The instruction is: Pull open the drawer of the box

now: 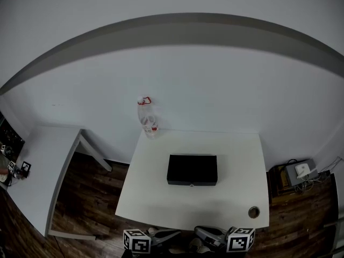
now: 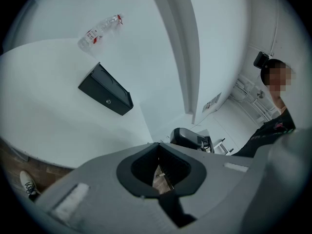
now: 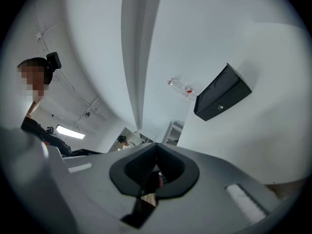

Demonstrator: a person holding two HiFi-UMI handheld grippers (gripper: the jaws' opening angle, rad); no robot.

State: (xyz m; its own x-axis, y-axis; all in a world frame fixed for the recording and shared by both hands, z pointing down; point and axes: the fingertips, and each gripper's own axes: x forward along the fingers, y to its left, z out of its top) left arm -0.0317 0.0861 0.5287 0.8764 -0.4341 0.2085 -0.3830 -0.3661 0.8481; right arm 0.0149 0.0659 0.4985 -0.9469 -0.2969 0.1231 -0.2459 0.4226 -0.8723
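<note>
Two claws wait below the near edge of the desk (image 1: 236,160). The task is judged to be at its first step: the approach has not begun, and the drawer (image 1: 192,182) appears flush with the casing. The left claw (image 1: 174,233) hangs low, just off the desk edge. Its jaws are brought together with nothing between them, and it touches nothing. The box (image 1: 192,167) lies near the middle of the desk, well apart from both claws. Its front faces the person and carries a small knob (image 1: 192,185) at its centre. The right claw (image 1: 200,231) hangs just beside the left one, at the same height. Its jaws are likewise closed on nothing, and it is clear of the desk. The next move calls for one claw to part its jaws and travel forward over the desk. It must then line up with the knob, close on it and draw straight back toward the person. The box looks light and may slide instead of opening, so the other claw will probably need to brace the casing. A small round object (image 1: 253,212) sits on the desk near the right corner, outside the likely path.
</note>
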